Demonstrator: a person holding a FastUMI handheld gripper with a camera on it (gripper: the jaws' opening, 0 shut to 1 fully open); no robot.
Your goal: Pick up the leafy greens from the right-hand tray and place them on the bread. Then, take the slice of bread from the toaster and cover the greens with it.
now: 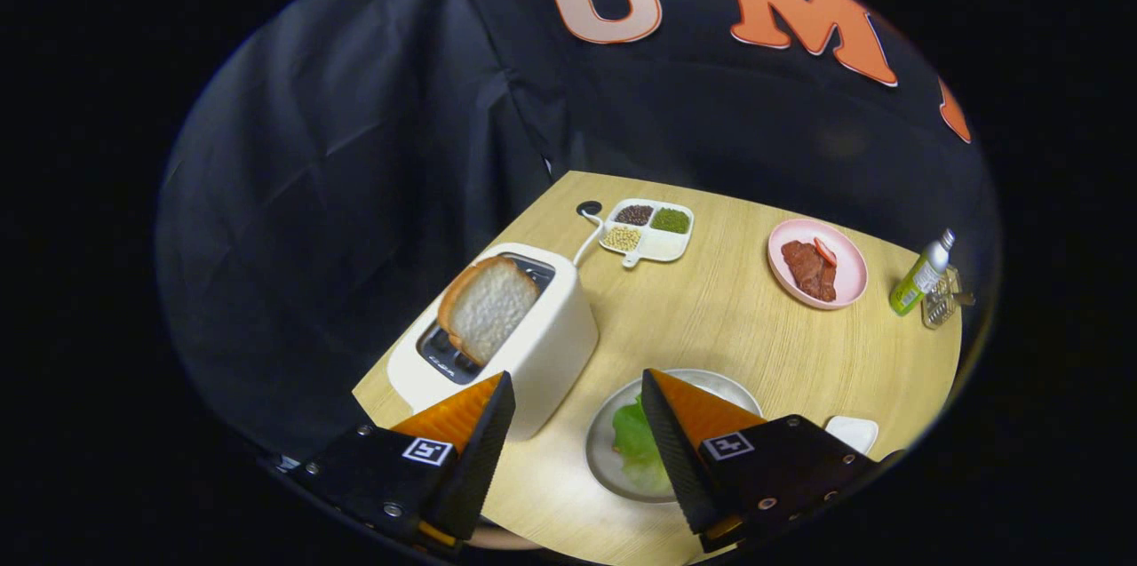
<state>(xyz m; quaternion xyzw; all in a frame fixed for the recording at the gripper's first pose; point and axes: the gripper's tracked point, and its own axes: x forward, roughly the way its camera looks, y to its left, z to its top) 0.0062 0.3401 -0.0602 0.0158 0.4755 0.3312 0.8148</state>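
A cream toaster (533, 344) stands on the wooden table just ahead of my left finger, with a slice of bread (487, 306) sticking up out of its slot. Leafy greens (635, 442) lie on a grey plate (600, 450) between my fingers, partly hidden behind the right finger; whether bread lies under them I cannot tell. My gripper (577, 390) hovers above the table, open, with nothing between its fingers.
Beyond the toaster sits a white divided dish (648, 233) of seeds and grains. A pink plate (822, 264) with red meat slices lies further right, beside a green bottle (919, 277). A small white dish (853, 433) peeks out by the right finger. The table edge curves close at right.
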